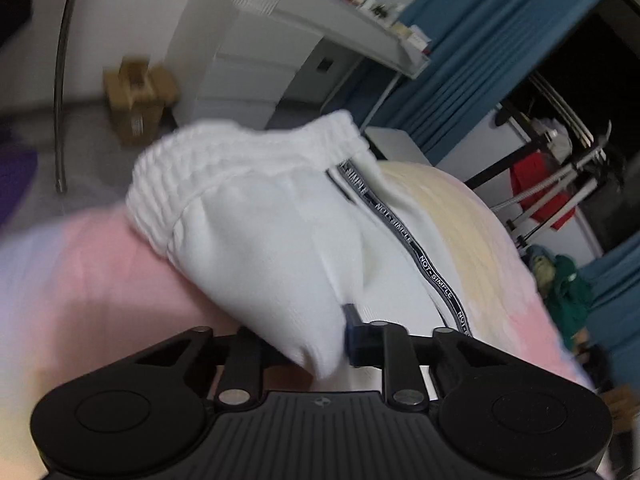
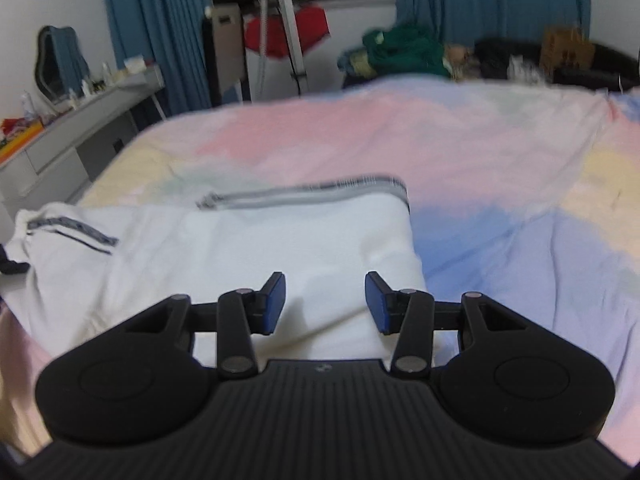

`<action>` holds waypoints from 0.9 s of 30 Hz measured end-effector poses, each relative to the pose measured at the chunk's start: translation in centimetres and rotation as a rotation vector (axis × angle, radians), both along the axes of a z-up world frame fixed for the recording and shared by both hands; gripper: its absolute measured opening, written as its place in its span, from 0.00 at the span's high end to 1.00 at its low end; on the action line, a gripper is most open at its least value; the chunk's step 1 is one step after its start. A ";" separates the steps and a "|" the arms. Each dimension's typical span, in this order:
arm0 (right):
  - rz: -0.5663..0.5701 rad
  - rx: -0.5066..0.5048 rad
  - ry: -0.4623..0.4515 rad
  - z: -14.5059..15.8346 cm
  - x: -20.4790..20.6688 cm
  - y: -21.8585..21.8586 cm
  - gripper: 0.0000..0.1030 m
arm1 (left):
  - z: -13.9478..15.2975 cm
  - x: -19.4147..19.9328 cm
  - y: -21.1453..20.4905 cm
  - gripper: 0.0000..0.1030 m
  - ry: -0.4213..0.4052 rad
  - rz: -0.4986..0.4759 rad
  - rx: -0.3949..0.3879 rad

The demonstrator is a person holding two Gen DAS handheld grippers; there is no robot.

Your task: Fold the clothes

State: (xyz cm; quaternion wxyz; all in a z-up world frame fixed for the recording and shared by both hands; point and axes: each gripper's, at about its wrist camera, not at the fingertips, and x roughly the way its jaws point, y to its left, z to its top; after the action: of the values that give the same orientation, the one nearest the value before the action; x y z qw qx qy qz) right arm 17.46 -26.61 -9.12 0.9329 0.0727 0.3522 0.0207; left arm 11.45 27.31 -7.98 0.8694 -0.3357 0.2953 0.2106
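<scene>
White pants (image 1: 248, 216) with a ribbed elastic waistband and a black lettered side stripe (image 1: 420, 256) hang bunched in front of my left gripper (image 1: 320, 332), which is shut on the fabric. Only its right blue pad (image 1: 352, 336) shows; the cloth hides the other. In the right wrist view the same white pants (image 2: 224, 248) lie partly folded on the pastel bedsheet (image 2: 480, 160), stripe along the far edge. My right gripper (image 2: 325, 300) hovers open just above the near part of the pants, with nothing between its pads.
The bed fills both views. A grey desk (image 2: 80, 120) with small items and a mirror (image 2: 60, 64) stands at the left. Blue curtains (image 2: 160, 32), a rack with a red garment (image 2: 288, 32), a green clothes pile (image 2: 404, 48) and a cardboard box (image 1: 138, 96) surround it.
</scene>
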 end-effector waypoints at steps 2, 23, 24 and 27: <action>0.013 -0.047 0.049 -1.4 0.7 0.7 0.55 | 1.2 0.2 -1.1 0.88 -0.005 -0.027 0.097; -0.448 0.316 -0.096 1.0 -2.8 -10.9 0.53 | 12.7 -2.0 -32.8 0.90 -0.427 -0.294 0.691; -0.469 0.326 -0.101 0.9 -3.0 -11.4 0.53 | 11.9 -2.0 -34.8 0.90 -0.429 -0.327 0.717; -0.537 0.359 -0.118 0.6 -3.5 -12.9 0.53 | 8.2 -1.8 -40.3 0.90 -0.418 -0.433 0.803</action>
State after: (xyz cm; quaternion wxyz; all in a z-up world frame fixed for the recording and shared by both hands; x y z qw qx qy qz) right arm 14.00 -39.55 -8.49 0.8961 0.3248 0.2564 -0.1604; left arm 9.63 -13.04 0.24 0.9943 0.0592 0.0734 0.0507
